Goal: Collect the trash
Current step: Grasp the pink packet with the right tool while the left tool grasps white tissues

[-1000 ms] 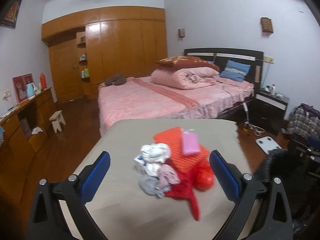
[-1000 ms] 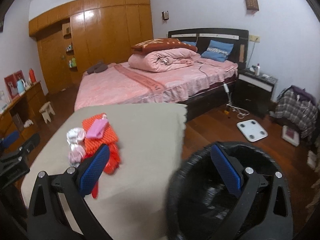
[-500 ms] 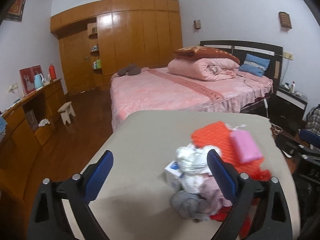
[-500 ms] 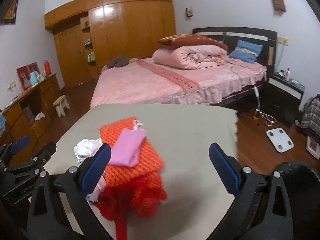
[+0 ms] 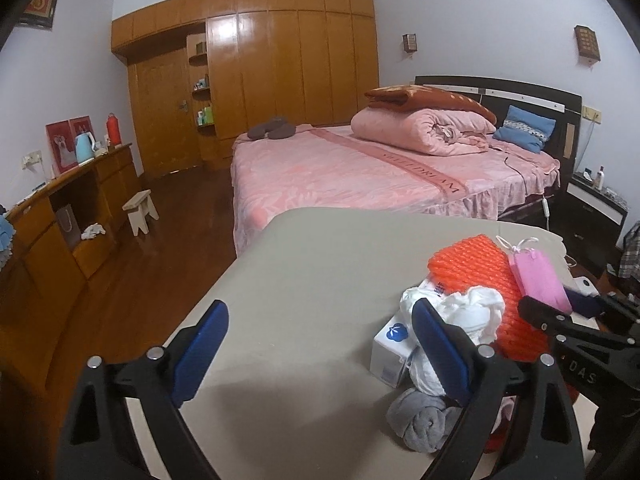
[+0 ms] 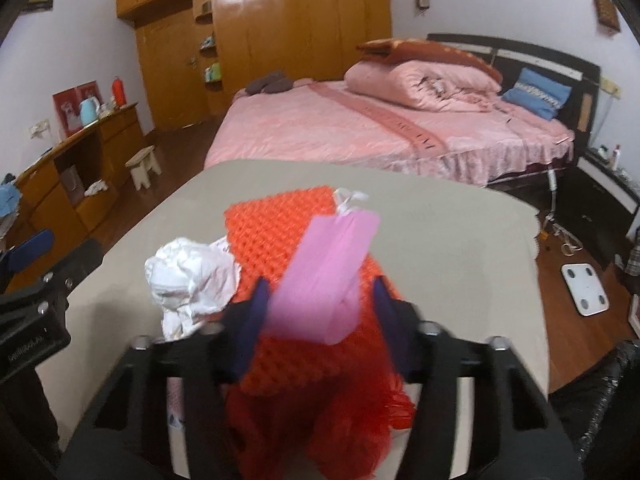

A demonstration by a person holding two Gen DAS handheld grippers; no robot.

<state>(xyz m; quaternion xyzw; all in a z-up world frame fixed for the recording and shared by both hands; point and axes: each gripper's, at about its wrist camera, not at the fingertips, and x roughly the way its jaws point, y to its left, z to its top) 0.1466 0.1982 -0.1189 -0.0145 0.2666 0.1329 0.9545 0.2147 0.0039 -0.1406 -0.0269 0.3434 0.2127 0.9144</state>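
A bedroom desk (image 5: 304, 264) carries trash. Left gripper (image 5: 320, 348) fingers stand wide; right gripper (image 6: 320, 320) fingers, just closing, flank the pink pouch (image 6: 324, 280); only the left view shows the white box (image 5: 390, 350).

Desk cover (image 5: 304, 280): plain grey-beige.
Foam mesh sheet (image 6: 276, 232): bright orange, raised net pattern.
Small paper bag (image 6: 324, 276): plain pink, white string handle.
Crumpled tissue (image 6: 188, 276): white.
Net bag, lower centre (image 6: 312, 420): red.
Small carton (image 5: 390, 346): white, blue mark.
Rolled cloth (image 5: 420, 420): grey.
Bedspread (image 5: 340, 168): pink, faint leaf pattern.
Wardrobe (image 5: 280, 64): glossy orange-brown wood.
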